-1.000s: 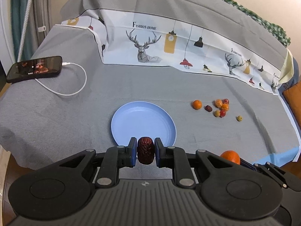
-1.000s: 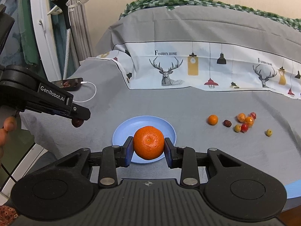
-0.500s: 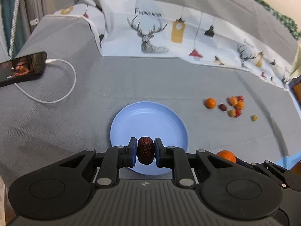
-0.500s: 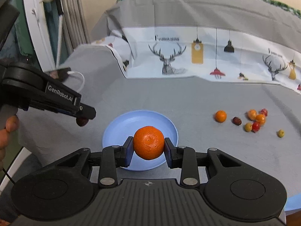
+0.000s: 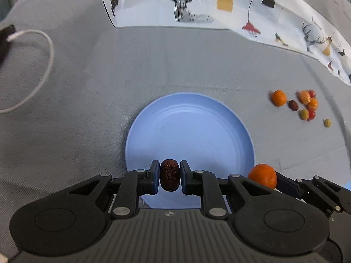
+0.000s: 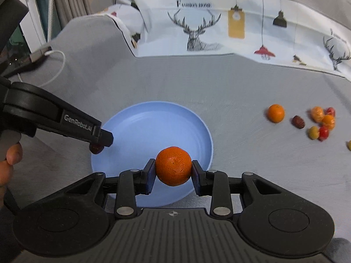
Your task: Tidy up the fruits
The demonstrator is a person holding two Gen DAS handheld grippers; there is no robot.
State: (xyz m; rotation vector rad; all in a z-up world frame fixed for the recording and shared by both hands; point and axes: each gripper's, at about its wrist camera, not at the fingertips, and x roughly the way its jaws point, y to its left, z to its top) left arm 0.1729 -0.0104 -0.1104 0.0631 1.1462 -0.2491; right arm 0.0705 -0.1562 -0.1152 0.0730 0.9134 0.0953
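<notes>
Blue plate (image 5: 197, 118) sits empty under both loads: left gripper (image 5: 170, 178) clamps 1 date (image 5: 170, 177), right gripper (image 6: 173, 171) clamps 1 orange (image 6: 173, 165), evidently for drop-off.

Blue plate (image 5: 190, 131), orange mandarin (image 6: 173, 166), grey cloth (image 5: 87, 87) (deer-print white sheet (image 6: 241, 28) behind)

Grey bed cover (image 5: 92, 100) w/ blue plate (image 5: 193, 118), loose fruits (image 5: 305, 105), white cable (image 5: 47, 50).

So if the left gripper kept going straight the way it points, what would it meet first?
Probably the blue plate: the left gripper, shut on a dried red date, points down at its near part. Depth is uncertain.
</notes>
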